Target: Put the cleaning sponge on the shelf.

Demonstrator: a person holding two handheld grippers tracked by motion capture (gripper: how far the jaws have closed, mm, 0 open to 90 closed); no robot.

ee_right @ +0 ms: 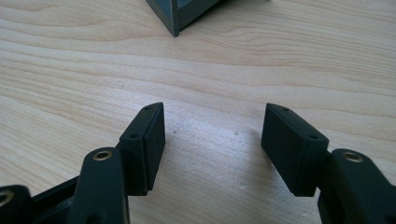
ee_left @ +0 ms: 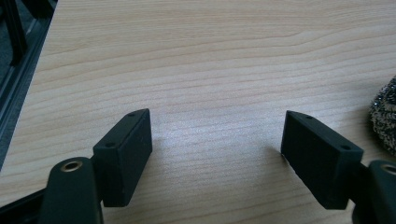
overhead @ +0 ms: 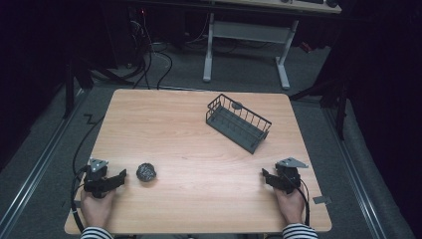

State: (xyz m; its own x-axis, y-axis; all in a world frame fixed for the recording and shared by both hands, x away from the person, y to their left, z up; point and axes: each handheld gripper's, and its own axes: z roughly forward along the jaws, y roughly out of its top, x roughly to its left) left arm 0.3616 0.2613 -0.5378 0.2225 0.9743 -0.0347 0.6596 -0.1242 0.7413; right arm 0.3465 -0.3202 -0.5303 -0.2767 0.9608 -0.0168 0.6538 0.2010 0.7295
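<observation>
Wooden table (overhead: 199,149), dark room beyond. Left gripper (overhead: 122,178) at the near left corner, jaws spread wide, holding nothing, resting low over bare wood. Steel-wool scourer (overhead: 146,172) just beside it on the right, apart from the jaws. Wire basket (overhead: 238,123) toward the far right. Right gripper (overhead: 264,174) near the right edge, jaws wide apart, empty

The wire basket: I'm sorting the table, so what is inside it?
The wire basket looks mostly bare on its floor; a small round grey thing shows at its far rim, inside or behind I cannot tell.
</observation>
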